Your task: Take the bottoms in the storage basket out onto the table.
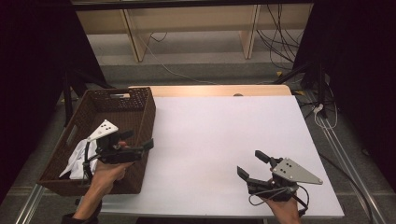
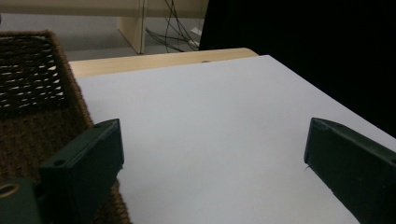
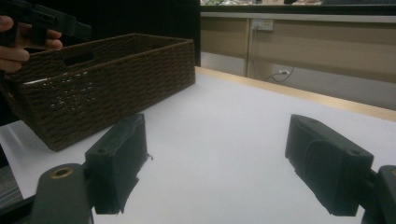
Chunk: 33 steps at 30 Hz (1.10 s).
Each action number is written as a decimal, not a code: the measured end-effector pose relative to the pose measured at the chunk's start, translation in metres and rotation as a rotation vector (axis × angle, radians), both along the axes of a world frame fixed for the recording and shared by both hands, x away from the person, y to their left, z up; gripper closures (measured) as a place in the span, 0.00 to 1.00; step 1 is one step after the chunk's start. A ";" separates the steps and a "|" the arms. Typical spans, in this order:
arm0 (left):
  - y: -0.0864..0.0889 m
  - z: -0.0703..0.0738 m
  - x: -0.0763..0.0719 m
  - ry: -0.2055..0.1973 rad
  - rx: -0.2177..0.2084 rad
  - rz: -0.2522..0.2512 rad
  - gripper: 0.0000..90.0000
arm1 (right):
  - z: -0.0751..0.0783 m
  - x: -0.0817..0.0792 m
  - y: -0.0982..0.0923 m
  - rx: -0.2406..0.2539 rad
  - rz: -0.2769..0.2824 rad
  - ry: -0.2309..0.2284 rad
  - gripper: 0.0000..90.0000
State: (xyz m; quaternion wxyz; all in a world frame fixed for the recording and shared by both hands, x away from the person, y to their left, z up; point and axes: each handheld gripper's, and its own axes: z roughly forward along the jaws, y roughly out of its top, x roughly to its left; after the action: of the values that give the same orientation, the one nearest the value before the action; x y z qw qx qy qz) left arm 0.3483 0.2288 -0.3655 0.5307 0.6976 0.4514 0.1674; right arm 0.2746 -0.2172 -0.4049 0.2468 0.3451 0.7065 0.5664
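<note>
A white crumpled cloth (image 1: 78,159) lies inside the dark brown woven wicker basket (image 1: 140,112) at the desk's left edge, in its near end — so the putting-away step looks finished and both tools seem to be between moves. The left gripper (image 1: 139,141) hangs over the basket's near right rim, level and pointing right across the white desk top (image 1: 224,135), its jaws spread wide with nothing between them. The right gripper (image 1: 250,164) sits low near the desk's front right corner, aimed towards the far left, jaws equally wide and empty. Whether the cloth is fully settled is hard to say, as the left hand (image 1: 106,173) covers part of it. Any next move would likely call for drawing the left gripper back over the desk.
</note>
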 end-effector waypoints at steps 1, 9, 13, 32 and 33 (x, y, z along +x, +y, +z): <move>0.000 0.000 0.000 0.000 0.000 0.000 0.05 | 0.000 0.000 0.000 0.000 0.000 0.000 0.24; 0.013 -0.001 0.006 0.027 0.067 0.028 0.05 | 0.000 0.000 0.000 -0.001 0.001 0.008 0.24; 0.017 -0.001 0.007 0.037 0.085 0.036 0.05 | 0.000 0.000 0.000 -0.002 0.000 0.006 0.24; 0.042 0.000 0.016 0.108 0.196 0.097 0.06 | -0.001 0.001 -0.001 -0.001 0.000 0.008 0.24; 0.044 0.000 0.016 0.114 0.211 0.100 0.06 | -0.001 0.001 -0.001 -0.001 0.000 0.008 0.24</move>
State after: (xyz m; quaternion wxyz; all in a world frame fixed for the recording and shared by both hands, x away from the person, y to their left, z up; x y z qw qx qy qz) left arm 0.3647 0.2723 -0.3657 0.4190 0.7345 0.4949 0.2002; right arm 0.2756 -0.2181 -0.4058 0.2441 0.3474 0.7076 0.5648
